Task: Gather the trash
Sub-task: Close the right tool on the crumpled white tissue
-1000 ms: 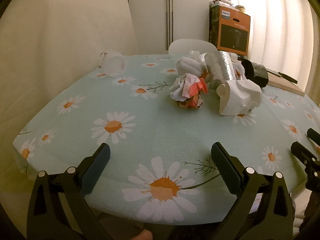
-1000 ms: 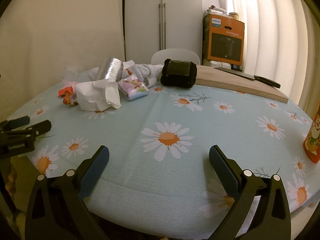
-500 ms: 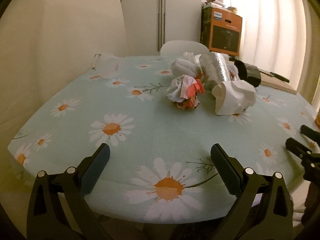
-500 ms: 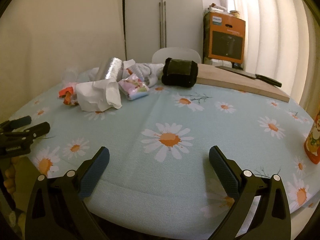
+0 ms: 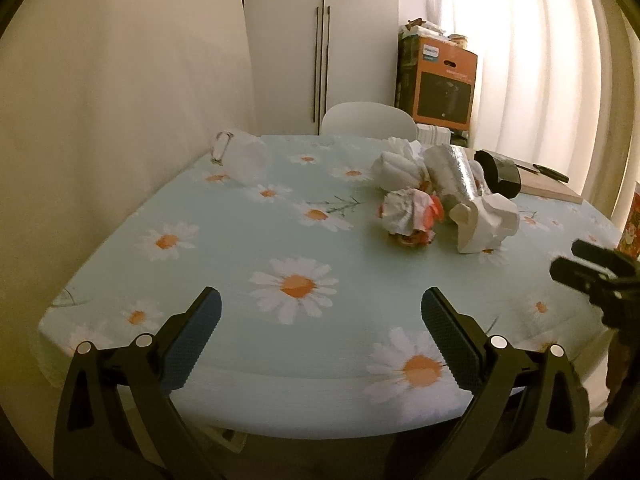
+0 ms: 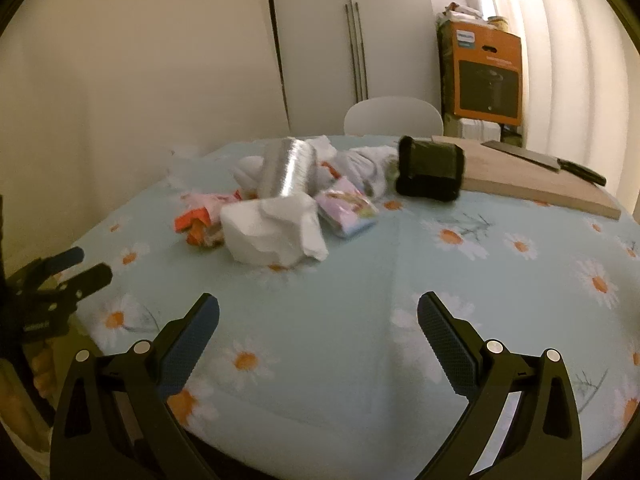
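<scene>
While both grippers hover at the near edge of the tabletop (image 5: 240,240), neither holds anything: the left gripper (image 5: 320,316) has its jaws spread wide and empty, and the right gripper (image 6: 318,316) is likewise released, its blue pads (image 6: 444,340) well apart.

Ahead of them, a cluster of trash lies toward the far middle of the daisy-print cloth. Closest to the grippers is a crumpled white paper towel (image 6: 276,232), resting ahead and left of the right gripper, and ahead and right of the left one (image 5: 486,220). Just beside it on its left, in the right wrist view, sits a red-and-white crumpled wrapper (image 6: 198,224). Behind the towel lies a silver foil roll (image 6: 288,168), with a small colourful packet (image 6: 348,208) touching the towel's right side and white tissue wads (image 5: 396,168) farther back.

A black cylinder (image 6: 430,168) lies beside a wooden cutting board (image 6: 532,180) that carries a knife (image 6: 548,162). Near the far left edge stands a clear plastic bag (image 5: 244,156). All the trash lies well apart from both grippers.
</scene>
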A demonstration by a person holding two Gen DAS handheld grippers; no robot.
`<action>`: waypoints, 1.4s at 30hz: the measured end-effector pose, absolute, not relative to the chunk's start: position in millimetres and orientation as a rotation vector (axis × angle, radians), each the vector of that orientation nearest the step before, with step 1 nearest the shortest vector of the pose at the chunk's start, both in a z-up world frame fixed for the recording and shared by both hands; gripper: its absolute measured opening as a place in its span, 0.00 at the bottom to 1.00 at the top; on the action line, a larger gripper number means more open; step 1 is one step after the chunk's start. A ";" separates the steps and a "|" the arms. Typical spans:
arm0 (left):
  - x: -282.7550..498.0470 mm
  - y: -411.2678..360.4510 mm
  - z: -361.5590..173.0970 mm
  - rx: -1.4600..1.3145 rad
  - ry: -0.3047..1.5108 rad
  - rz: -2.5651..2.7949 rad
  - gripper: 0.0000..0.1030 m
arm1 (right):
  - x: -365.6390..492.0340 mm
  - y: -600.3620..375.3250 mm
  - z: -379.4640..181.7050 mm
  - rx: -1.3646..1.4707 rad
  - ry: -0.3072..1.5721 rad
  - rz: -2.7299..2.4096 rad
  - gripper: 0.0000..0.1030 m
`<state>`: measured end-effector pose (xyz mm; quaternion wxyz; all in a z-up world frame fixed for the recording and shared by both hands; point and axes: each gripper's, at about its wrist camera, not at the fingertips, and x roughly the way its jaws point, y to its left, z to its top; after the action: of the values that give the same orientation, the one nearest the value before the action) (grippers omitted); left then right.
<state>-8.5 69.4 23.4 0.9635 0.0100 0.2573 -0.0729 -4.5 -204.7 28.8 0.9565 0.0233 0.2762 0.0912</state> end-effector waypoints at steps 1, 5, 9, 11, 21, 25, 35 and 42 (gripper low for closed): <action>-8.4 72.0 23.5 0.023 0.518 -0.149 0.95 | -2.5 -201.6 29.9 0.045 0.562 0.184 0.93; -9.4 89.0 23.0 0.018 0.520 -0.155 0.95 | 10.1 -182.2 35.7 0.028 0.572 0.182 0.93; -12.1 101.4 23.4 0.022 0.493 -0.133 0.95 | 29.7 -164.7 40.3 0.012 0.613 0.180 0.93; -12.9 105.1 21.8 0.019 0.500 -0.136 0.95 | 38.8 -159.1 40.9 0.016 0.636 0.182 0.92; -13.7 106.5 16.9 0.003 0.514 -0.172 0.95 | 61.3 -153.2 44.3 -0.008 0.665 0.214 0.58; -7.0 98.9 18.7 -0.004 0.537 -0.192 0.95 | 37.9 -179.2 45.6 0.074 0.626 0.261 0.58; 17.0 50.0 24.4 0.036 0.594 -0.315 0.95 | -16.9 -256.7 46.2 0.155 0.533 0.150 0.58; 40.7 23.9 31.8 0.013 0.640 -0.339 0.94 | -34.0 -295.9 39.6 0.161 0.534 0.141 0.58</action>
<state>40.7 23.9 31.8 0.9350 0.0065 0.3132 -0.1660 -34.0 -295.9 39.6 0.9589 0.0793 0.2634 0.0694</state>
